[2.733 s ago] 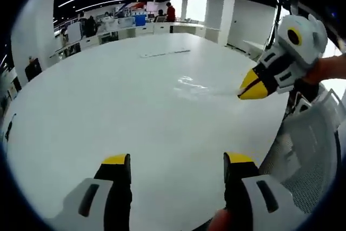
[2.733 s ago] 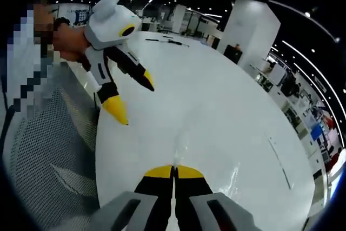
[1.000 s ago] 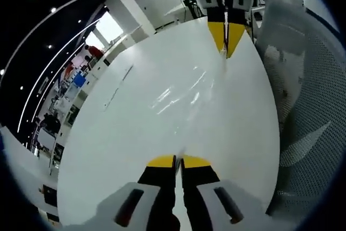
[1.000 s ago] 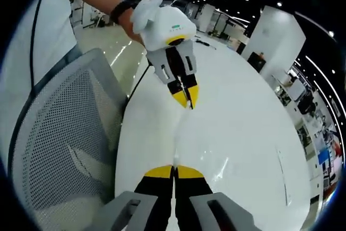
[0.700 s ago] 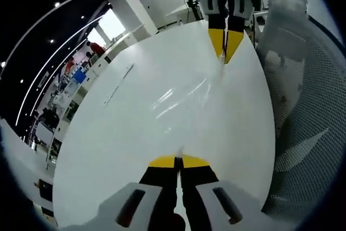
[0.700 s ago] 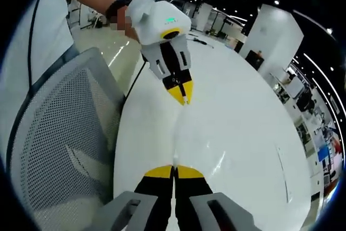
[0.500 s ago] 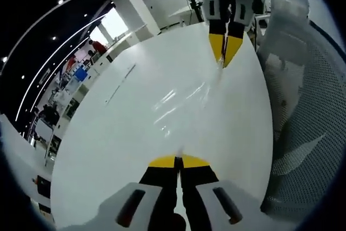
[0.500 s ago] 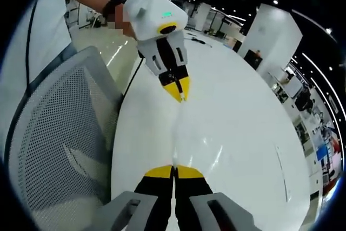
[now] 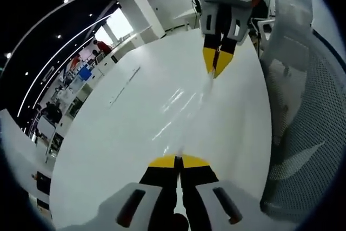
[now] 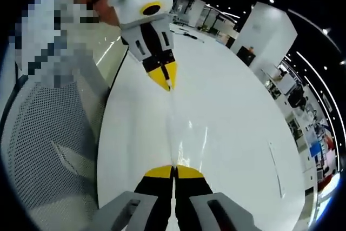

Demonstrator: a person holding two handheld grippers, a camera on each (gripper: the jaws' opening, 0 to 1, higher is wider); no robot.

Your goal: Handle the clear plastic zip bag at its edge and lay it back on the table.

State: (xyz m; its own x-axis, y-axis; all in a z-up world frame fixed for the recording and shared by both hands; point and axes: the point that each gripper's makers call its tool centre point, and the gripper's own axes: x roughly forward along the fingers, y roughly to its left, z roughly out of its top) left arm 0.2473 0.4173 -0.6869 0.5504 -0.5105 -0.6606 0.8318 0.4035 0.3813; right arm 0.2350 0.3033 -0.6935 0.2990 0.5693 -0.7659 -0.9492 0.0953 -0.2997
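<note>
Clear plastic zip bag (image 9: pixel 186 113) stretched taut above white table (image 9: pixel 108 150), glossy, near invisible. Left gripper (image 9: pixel 177 162) and right gripper (image 10: pixel 174 171) clamped tight on opposite bag edges.

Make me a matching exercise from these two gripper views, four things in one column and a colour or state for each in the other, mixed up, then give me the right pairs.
Things:
1. zip bag
2. table
3. chair
4. left gripper

States:
A. grey mesh, beside the table
B. clear, stretched between both grippers
C. jaws shut on the bag's edge
D. white and glossy

Pairs: 1-B, 2-D, 3-A, 4-C

The right gripper grips the bag's opposite edge.
</note>
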